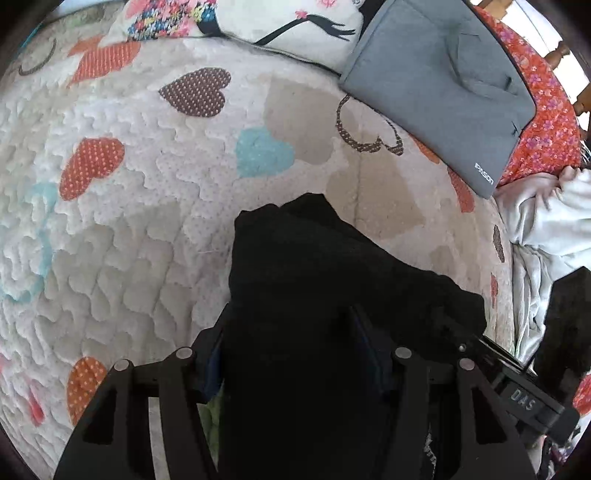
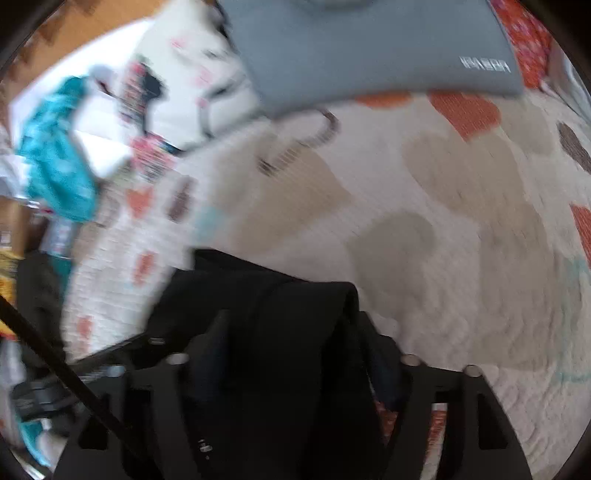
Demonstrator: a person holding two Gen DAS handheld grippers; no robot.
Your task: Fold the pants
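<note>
The black pants (image 1: 314, 266) hang bunched over a heart-patterned quilt (image 1: 129, 221). My left gripper (image 1: 291, 325) is shut on the black pants, with cloth filling the space between its fingers and draping forward. In the right wrist view, which is blurred by motion, my right gripper (image 2: 295, 332) is shut on another part of the black pants (image 2: 280, 317) above the quilt (image 2: 443, 240). The right gripper's body shows at the lower right of the left wrist view. The fingertips of both grippers are hidden by the cloth.
A grey laptop sleeve (image 1: 443, 85) lies at the far right of the quilt, also in the right wrist view (image 2: 369, 48). A printed white pillow (image 1: 288, 26) lies beyond. A red floral cloth (image 1: 543, 103), white laundry (image 1: 546, 229) and teal fabric (image 2: 55, 158) sit around the edges.
</note>
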